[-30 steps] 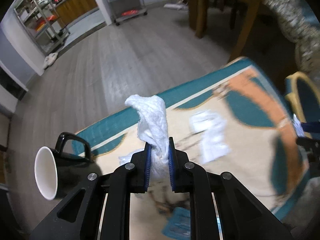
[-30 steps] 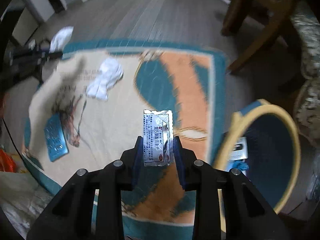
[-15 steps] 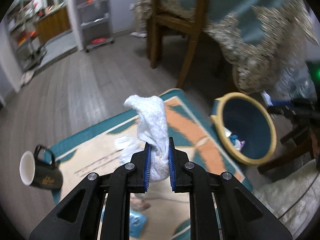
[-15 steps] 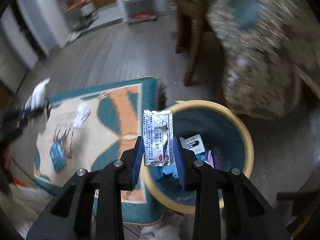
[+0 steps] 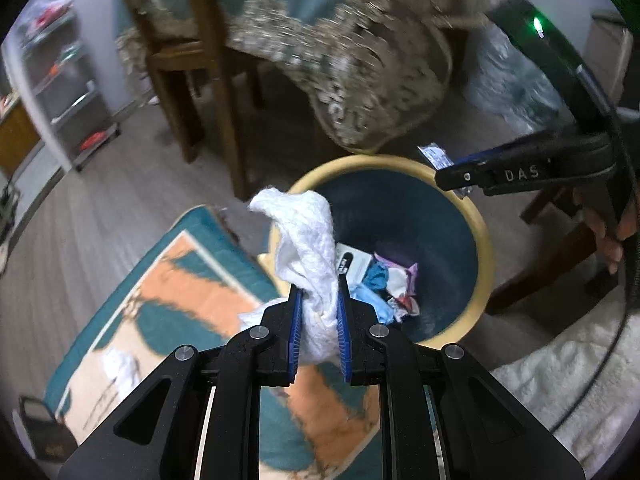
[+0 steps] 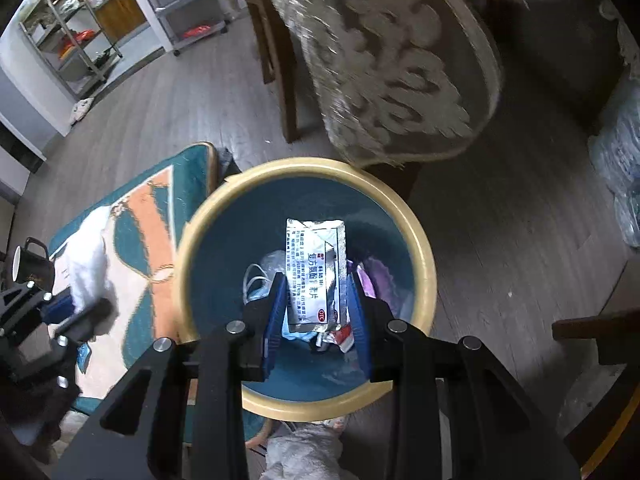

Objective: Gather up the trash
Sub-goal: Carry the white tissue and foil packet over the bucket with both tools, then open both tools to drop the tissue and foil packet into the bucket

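Clearly your right gripper (image 6: 316, 300) is clamped on a silver foil packet (image 6: 315, 270), light, stiff and slick, held by its lower end right over the bin (image 6: 304, 404). Your left gripper (image 5: 319, 312) pinches a crumpled white tissue (image 5: 306, 248), soft and nearly weightless, gripped low on its bunched end near the bin's (image 5: 482, 236) rim; expect it to cling to the pads.

One round teal bin with a yellow rim (image 6: 426, 256), one crumpled white tissue (image 5: 308, 240), one silver foil sachet (image 6: 315, 270), one black mug (image 6: 28, 266), one patterned teal-and-orange rug (image 5: 192, 280).
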